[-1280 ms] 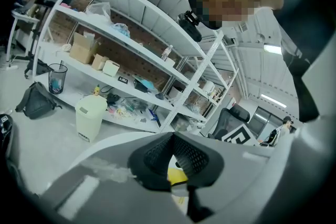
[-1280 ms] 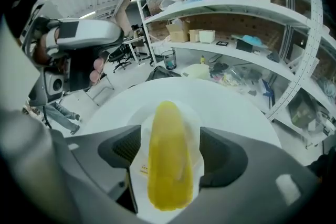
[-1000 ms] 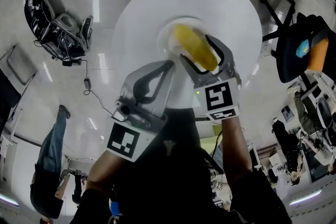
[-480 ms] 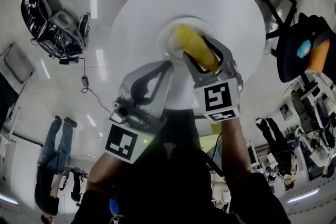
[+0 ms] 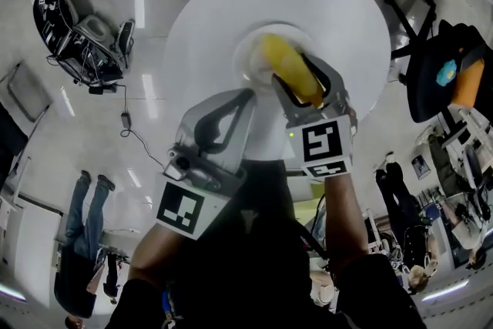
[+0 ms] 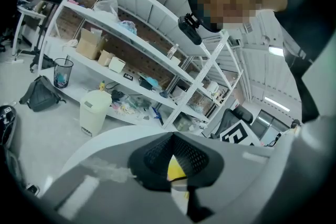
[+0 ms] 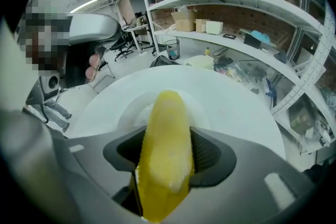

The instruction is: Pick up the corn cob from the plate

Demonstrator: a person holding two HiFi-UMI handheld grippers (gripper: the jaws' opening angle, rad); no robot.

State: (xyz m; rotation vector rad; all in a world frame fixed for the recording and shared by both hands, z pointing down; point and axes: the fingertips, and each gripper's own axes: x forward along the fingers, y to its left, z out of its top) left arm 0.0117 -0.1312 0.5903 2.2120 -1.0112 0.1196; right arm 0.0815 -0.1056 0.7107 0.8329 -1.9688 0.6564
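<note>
Head view: saw yellow tapered corn cob (image 5: 289, 67) clamped in grey two-jaw right gripper (image 5: 299, 79), over small white round plate (image 5: 245, 58) at middle of large white round table (image 5: 223, 4). Couldn't judge contact between cob and plate. Caught jaws just closing in, cob between them. Checked right gripper view: found black ribbed pads (image 7: 205, 155) pressed on both sides of cob (image 7: 165, 149), right gripper (image 7: 167, 157) set fairly wide around it, far tip of cob aimed out over plate (image 7: 128, 110), table (image 7: 241, 107) beyond. Spotted grey two-jaw left gripper (image 5: 248, 94) left of right one, tip just beside near-left rim of plate, apart from cob. Checked left gripper view: found left gripper (image 6: 173, 147) with jaws together at tips, nothing held, only sliver of yellow cob (image 6: 176, 168) visible past them, table edge (image 6: 100, 147) below. Noted white metal shelving (image 6: 131, 39) at far side with white plastic bin (image 6: 94, 111) on floor beneath, black office chair (image 5: 431, 65) right of table.
</note>
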